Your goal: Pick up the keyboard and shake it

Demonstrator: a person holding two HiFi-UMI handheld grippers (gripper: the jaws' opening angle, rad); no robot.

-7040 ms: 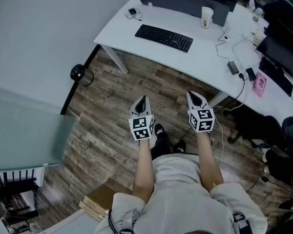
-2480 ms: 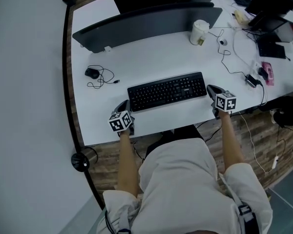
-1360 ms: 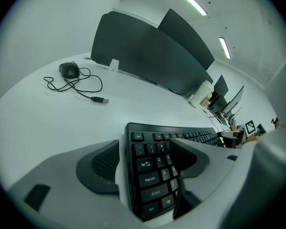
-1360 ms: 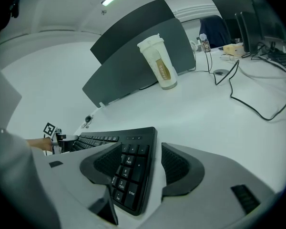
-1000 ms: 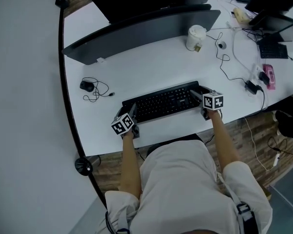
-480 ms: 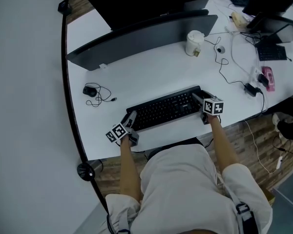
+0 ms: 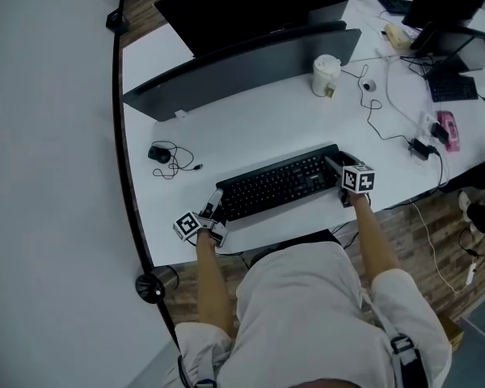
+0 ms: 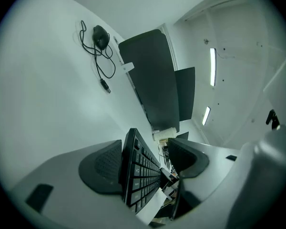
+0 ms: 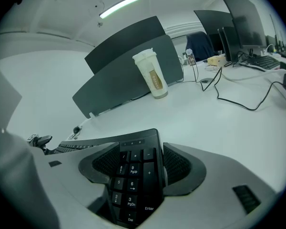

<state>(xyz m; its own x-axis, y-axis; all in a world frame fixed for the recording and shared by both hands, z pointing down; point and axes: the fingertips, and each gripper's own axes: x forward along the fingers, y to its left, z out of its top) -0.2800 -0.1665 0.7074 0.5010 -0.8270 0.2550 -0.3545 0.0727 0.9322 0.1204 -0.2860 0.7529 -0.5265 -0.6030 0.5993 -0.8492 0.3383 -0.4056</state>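
The black keyboard (image 7: 279,184) lies across the near part of the white desk (image 7: 226,124). My left gripper (image 7: 217,204) is at its left end. In the left gripper view the keyboard (image 8: 140,175) stands between the jaws of that gripper (image 8: 145,146). Its back rests against one pad (image 8: 105,168), and a gap shows to the other pad (image 8: 186,159). These jaws are closing. My right gripper (image 7: 337,166) is at the right end. There the right gripper (image 9: 139,149) has both pads against the edges of the number-pad end (image 9: 133,175).
A pale cup (image 7: 326,74) stands behind the keyboard, in front of a long grey divider panel (image 7: 242,67). A mouse with coiled cable (image 7: 158,153) lies far left. Cables and a power adapter (image 7: 420,148) trail at the right. The desk's front edge is just below the grippers.
The left gripper has turned at the keyboard's left end and its marker cube has dropped towards the desk edge. The right gripper stays on the right end.
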